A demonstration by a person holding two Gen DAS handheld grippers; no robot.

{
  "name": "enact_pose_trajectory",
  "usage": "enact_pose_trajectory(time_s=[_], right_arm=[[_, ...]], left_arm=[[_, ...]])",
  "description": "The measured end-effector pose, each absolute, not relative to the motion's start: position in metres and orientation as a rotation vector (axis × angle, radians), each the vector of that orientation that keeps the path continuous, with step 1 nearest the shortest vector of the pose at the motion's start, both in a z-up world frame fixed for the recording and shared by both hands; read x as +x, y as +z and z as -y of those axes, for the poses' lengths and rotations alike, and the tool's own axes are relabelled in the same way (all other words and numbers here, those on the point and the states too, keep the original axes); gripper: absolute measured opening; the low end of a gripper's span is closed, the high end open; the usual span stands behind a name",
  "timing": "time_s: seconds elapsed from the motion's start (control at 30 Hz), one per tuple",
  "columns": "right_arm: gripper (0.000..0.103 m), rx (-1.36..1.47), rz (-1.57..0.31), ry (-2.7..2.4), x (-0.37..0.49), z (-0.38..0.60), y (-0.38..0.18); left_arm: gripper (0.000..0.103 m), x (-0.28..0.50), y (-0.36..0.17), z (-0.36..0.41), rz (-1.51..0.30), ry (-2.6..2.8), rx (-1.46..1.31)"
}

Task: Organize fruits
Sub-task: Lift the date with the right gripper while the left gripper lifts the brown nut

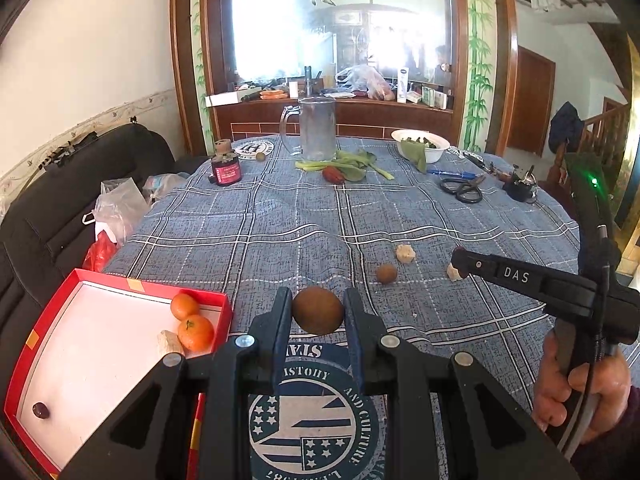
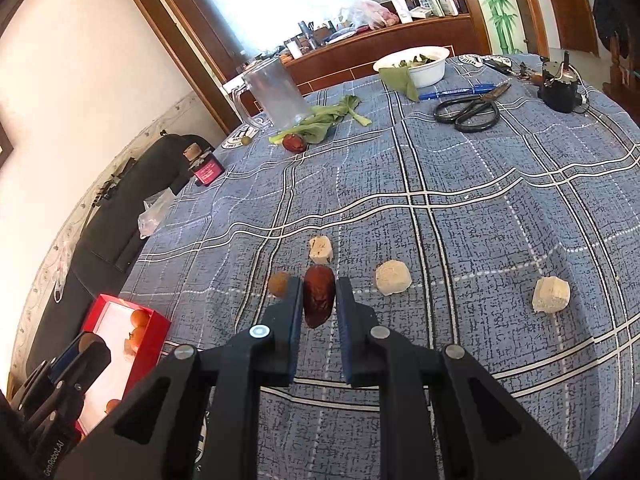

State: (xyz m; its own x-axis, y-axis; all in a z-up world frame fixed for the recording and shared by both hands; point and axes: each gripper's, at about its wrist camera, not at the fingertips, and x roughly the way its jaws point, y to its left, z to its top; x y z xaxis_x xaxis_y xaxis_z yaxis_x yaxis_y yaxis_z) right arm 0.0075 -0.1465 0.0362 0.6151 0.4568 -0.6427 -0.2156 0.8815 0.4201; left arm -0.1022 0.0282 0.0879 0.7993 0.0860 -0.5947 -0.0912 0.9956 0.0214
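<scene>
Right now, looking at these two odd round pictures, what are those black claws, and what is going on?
No robot here: a person holds two hand-operated grippers, each with a camera looking along its fingers. In the left camera's picture, the left gripper brackets a brown round fruit; the person's hand holds the other tool. In the right camera's picture, the right gripper pinches a dark red date. The blue checked tablecloth carries pale chunks, scissors and a glass mug. A red box holds two tangerines.

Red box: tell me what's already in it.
Partly filled. The red box holds two oranges, one pale chunk beside them and one small dark fruit in the near corner; most of its white floor is bare.
</scene>
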Motion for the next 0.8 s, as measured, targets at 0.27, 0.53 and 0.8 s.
enact_pose_trajectory(time_s=[0.27, 0.53, 0.8], right_arm=[[0.018, 0.311, -0.824, 0.392, 0.007, 0.145, 0.035], [0.018, 0.301, -0.829, 0.388, 0.008, 0.144, 0.033], [0.018, 0.297, -0.83, 0.384, 0.009, 0.144, 0.031]], left_arm=[[0.025, -0.104, 0.085, -0.03, -0.646, 0.098, -0.017], [0.025, -0.106, 0.082, -0.036, -0.652, 0.104, -0.028], [0.025, -0.107, 0.081, -0.04, -0.657, 0.105, -0.036]])
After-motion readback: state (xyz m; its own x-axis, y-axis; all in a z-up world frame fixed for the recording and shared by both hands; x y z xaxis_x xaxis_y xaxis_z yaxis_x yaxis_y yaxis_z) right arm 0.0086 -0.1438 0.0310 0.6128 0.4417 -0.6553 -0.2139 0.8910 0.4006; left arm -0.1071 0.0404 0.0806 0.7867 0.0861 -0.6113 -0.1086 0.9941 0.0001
